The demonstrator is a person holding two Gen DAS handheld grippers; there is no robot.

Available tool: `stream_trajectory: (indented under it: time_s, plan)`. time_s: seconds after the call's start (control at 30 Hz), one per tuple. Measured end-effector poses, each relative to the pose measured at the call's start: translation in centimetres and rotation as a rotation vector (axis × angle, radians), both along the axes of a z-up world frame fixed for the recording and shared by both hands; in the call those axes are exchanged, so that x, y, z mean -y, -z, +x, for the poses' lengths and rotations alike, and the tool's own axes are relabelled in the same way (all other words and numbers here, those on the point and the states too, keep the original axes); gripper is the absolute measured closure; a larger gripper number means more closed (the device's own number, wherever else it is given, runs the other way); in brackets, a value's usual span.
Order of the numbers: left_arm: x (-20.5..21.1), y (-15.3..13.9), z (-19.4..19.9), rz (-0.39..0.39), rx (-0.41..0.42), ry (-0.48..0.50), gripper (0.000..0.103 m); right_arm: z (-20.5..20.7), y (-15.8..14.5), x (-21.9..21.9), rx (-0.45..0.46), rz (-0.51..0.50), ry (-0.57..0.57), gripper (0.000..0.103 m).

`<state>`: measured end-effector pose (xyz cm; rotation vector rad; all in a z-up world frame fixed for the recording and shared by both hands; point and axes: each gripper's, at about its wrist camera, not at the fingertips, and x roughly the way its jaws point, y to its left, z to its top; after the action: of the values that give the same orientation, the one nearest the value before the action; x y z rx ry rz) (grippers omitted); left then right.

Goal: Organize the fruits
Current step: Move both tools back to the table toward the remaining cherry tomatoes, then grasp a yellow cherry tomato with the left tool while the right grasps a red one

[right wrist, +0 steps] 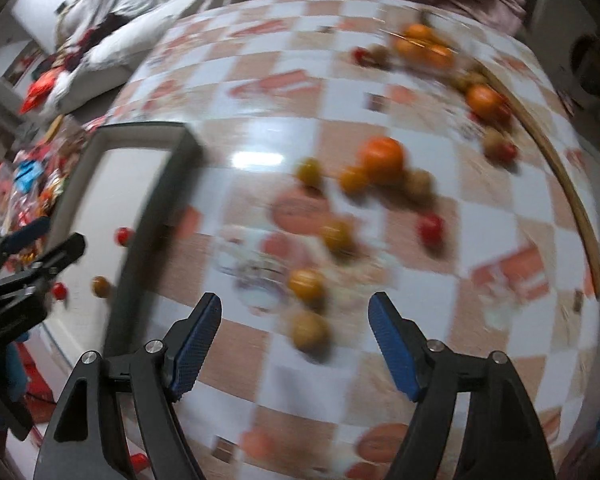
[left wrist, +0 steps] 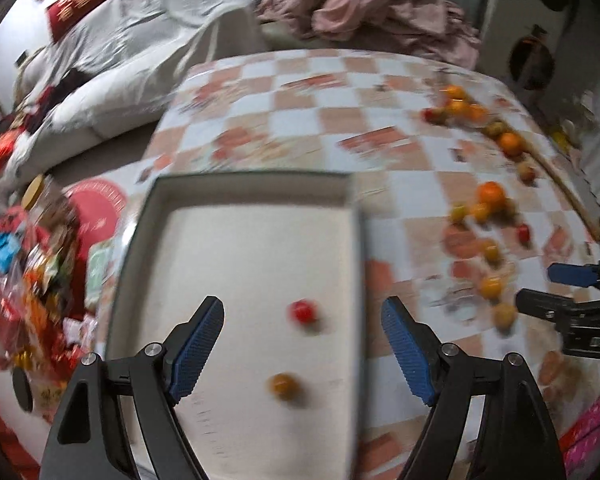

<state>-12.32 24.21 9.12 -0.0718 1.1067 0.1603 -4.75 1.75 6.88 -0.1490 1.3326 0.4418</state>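
Two small fruits, red (left wrist: 302, 312) and orange (left wrist: 284, 386), lie in the tray (left wrist: 244, 188); most remain right of it; both the left gripper (left wrist: 303, 350) and right gripper (right wrist: 295, 338) gape wide, empty, so round fruit may roll away when nudged.

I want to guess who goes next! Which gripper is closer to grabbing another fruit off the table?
Probably the right gripper: it is open and a yellowish fruit lies right between its fingers on the table. The left gripper is open over the tray, away from the loose fruit.
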Motion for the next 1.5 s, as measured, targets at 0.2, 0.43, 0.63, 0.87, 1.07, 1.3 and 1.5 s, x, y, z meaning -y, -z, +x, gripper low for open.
stream_trajectory:
  time_s: [0.2, 0.43, 0.63, 0.87, 1.07, 1.3, 1.5]
  plan:
    - [4.6, 0.2, 3.5, -0.02, 0.007, 0.078, 0.021, 1.6, 0.5, 4.1, -0.001, -0.028, 0.086, 0.024]
    - [7.8, 3.4, 8.0, -0.042, -0.021, 0.106, 0.021, 3.2, 1.4, 5.8, 0.019, -0.061, 0.091, 0.024]
    - [9.4, 5.7, 10.1, -0.044, -0.042, 0.136, 0.022, 4.5, 2.7, 6.0, 0.032, -0.07, 0.055, 0.025]
    - [10.2, 7.2, 11.9, -0.036, -0.064, 0.126, 0.022, 5.6, 4.1, 5.3, 0.042, -0.068, 0.015, 0.036]
    - [10.7, 7.6, 12.7, -0.023, -0.065, 0.121, 0.024, 6.2, 4.1, 4.3, 0.067, -0.063, -0.021, 0.041]
    - [11.4, 7.6, 13.2, -0.032, -0.075, 0.126, 0.051, 6.3, 4.1, 4.0, 0.094, -0.074, -0.044, 0.064]
    - [12.1, 7.3, 13.5, -0.056, -0.088, 0.146, 0.08, 6.8, 4.1, 4.5, 0.047, -0.009, -0.038, 0.08]
